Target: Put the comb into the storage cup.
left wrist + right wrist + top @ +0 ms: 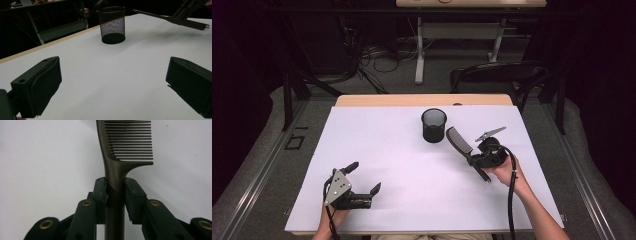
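Note:
A dark comb (460, 142) hangs above the white table sheet (402, 170), its toothed end pointing toward a black mesh cup (434, 125). My right gripper (476, 159) is shut on the comb's handle (115, 177), with both pads pressed against it. The comb (172, 18) also crosses the upper right of the left gripper view, beyond the mesh cup (111, 24). My left gripper (362, 179) rests low at the front left of the sheet, jaws wide open with nothing between them. One of its fingers (40, 86) shows at the left of its own view.
The white sheet covers a wooden table whose far edge (422, 100) shows behind the cup. A black chair (497, 75) stands beyond the table at the right, and a desk frame (457, 35) with cables sits farther back.

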{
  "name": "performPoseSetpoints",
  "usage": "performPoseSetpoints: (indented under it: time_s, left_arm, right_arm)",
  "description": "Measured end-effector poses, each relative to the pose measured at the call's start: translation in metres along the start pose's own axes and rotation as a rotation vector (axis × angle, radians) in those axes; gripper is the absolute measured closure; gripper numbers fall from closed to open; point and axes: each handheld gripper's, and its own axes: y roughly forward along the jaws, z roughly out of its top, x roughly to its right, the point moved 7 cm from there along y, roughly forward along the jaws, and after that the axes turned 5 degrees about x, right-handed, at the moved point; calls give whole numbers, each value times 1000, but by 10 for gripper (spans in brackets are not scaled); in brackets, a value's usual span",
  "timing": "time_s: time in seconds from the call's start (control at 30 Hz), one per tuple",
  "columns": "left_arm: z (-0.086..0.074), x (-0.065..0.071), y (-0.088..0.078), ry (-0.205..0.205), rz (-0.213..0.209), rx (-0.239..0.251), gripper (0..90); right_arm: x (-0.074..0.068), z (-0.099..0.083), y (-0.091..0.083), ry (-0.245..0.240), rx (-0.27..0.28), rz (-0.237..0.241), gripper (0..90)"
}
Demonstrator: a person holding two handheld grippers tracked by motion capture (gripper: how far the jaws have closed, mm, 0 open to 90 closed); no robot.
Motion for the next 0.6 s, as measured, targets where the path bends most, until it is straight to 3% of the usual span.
performPoseSetpoints:
  time_s: [0.6]
  left_arm:
    - [0, 1, 0, -4, -2, -3, 1]
  right_arm:
    - [3, 4, -9, 5, 83, -31, 729]
